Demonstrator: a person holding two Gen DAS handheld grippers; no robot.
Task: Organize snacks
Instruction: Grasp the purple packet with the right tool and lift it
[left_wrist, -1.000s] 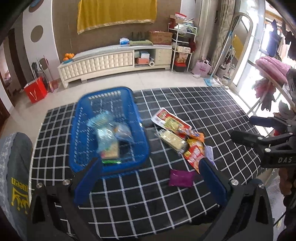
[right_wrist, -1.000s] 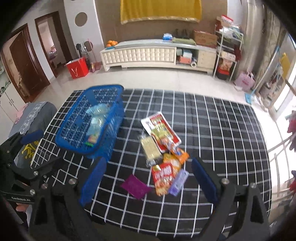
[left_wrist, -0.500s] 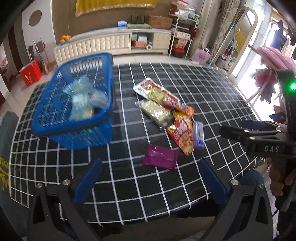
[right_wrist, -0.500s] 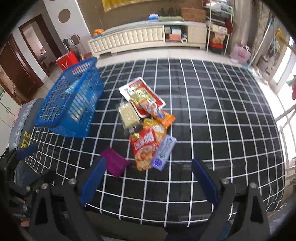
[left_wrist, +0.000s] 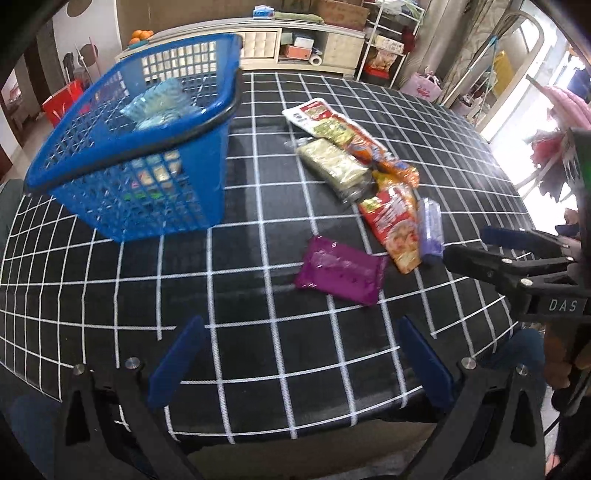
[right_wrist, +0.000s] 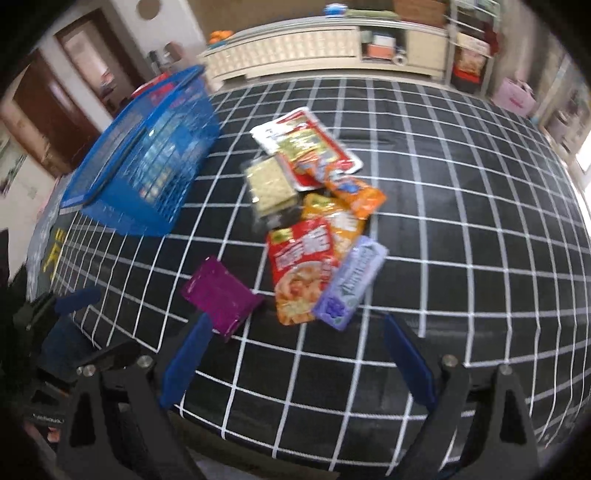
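On checked cloth: glossy purple packet (left_wrist: 341, 269) lies flat | both grippers spread, empty

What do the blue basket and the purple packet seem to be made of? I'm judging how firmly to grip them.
The blue basket looks like rigid moulded plastic, with lattice walls and a smooth rim. The purple packet looks like thin glossy film, perhaps foil-lined, since it shows crinkles and bright glints.

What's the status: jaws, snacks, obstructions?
Left gripper and right gripper: jaws open, empty. Purple packet nearest on the table; blue basket part-filled. Nothing in the way.
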